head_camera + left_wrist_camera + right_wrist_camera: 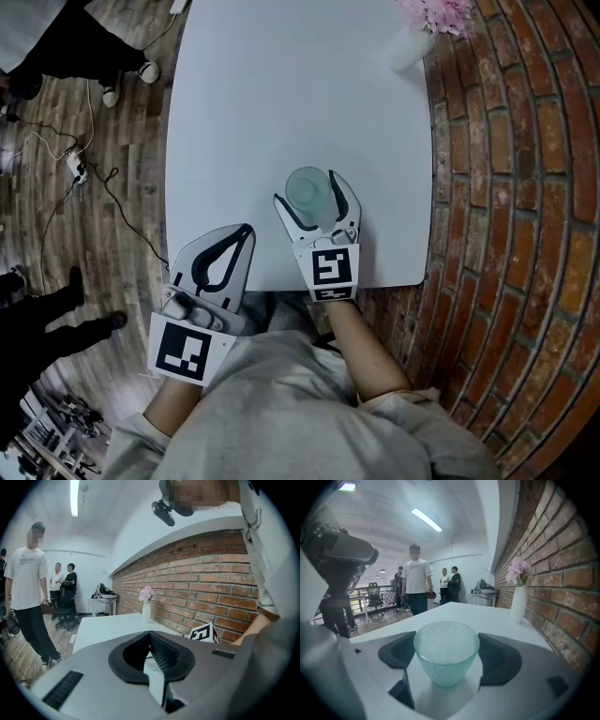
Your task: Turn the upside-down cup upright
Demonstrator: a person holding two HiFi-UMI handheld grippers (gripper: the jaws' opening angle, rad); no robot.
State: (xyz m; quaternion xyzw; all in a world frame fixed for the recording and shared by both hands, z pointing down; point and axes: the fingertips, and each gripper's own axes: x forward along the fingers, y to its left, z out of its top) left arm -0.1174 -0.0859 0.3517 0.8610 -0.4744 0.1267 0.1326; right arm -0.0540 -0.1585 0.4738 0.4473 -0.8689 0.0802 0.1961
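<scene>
Left gripper (247, 229): I read the jaws fully closed, nothing held.
Right gripper (309, 189): jaws apart, flanking the cup.
Cup (446, 656): upright on worktop (281, 94), between right gripper's jaws.

The left gripper (247, 230) is held low and angled slightly downward, jaws closed tip to tip with nothing between. The right gripper (309, 190) is held further forward, jaws spread about the cup (446, 656). Pad contact cannot be confirmed.
</scene>
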